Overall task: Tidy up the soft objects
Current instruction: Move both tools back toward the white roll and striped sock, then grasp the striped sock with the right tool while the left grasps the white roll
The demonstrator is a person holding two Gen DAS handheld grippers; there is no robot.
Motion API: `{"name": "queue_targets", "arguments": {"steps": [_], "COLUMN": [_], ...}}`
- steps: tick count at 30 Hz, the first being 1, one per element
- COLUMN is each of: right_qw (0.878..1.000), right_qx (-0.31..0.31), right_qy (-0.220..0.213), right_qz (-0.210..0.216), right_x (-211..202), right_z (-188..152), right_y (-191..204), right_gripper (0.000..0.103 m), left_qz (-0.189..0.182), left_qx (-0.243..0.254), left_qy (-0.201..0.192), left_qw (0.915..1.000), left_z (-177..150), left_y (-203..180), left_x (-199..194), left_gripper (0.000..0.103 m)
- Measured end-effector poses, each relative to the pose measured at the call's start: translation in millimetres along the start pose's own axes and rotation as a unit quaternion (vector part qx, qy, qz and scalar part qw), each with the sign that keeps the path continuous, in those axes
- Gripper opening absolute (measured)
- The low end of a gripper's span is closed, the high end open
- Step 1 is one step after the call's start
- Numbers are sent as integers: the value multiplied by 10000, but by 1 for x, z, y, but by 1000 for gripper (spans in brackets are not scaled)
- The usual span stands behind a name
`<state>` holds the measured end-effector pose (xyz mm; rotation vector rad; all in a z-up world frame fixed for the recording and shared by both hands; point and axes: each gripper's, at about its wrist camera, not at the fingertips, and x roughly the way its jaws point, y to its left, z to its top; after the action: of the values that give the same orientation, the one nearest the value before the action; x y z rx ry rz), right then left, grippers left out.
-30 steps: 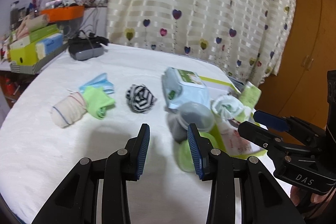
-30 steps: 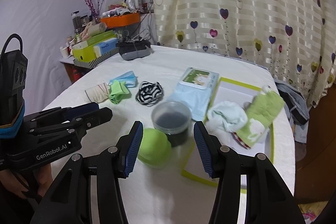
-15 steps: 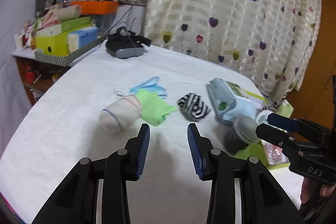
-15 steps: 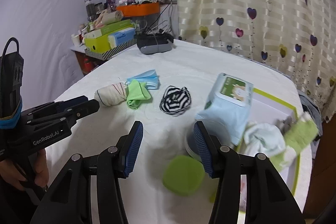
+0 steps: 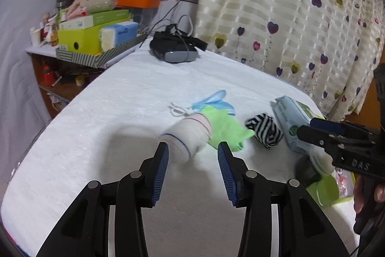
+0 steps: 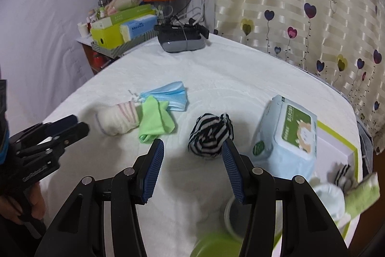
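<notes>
Right wrist view: white box [image 6: 336, 143] holds socks [image 6: 346, 187]; left claw [image 5: 192, 148] opening, right claw [image 6: 192, 148] open, both empty.

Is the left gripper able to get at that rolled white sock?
Probably yes. The white sock lies just ahead of the left gripper, whose jaws are opening with nothing between them yet.

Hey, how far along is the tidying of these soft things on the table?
Done: little that shows; one pale sock lies by the green-edged tray. In hand: nothing. The left gripper, jaws opening, points at the white sock roll; the right gripper is open by the striped sock ball. Left: those, the green cloth, the blue mask.
</notes>
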<state>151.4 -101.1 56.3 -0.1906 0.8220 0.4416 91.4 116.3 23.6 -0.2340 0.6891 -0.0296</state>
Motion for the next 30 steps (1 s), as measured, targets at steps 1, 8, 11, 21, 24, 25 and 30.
{"name": "queue_targets", "arguments": {"steps": [1, 8, 11, 21, 24, 25, 30], "right_qw": [10000, 9979, 9960, 9900, 9901, 9904, 9917], "right_qx": [-1, 185, 205, 117, 186, 157, 122], "right_qy": [64, 614, 848, 1383, 1362, 1332, 1240], "right_qz": [-19, -121, -173, -267, -296, -328, -301], "right_x": [5, 46, 63, 95, 96, 95, 90], "right_z": [4, 22, 27, 26, 27, 27, 26], "right_y": [-1, -10, -14, -13, -16, -16, -16], "right_gripper": [51, 51, 51, 51, 48, 28, 7], "left_qz": [11, 37, 0, -37, 39, 62, 199], "left_qx": [-2, 325, 546, 1124, 1127, 1111, 1130], "left_qy": [10, 65, 220, 672, 680, 687, 645], "left_qw": [10000, 9994, 9983, 9914, 9913, 9914, 9913], "left_z": [1, 18, 24, 17, 17, 17, 14], "left_y": [3, 10, 11, -1, -1, -1, -4], "left_x": [2, 23, 37, 70, 74, 75, 77], "left_gripper": [42, 49, 52, 53, 53, 53, 51]}}
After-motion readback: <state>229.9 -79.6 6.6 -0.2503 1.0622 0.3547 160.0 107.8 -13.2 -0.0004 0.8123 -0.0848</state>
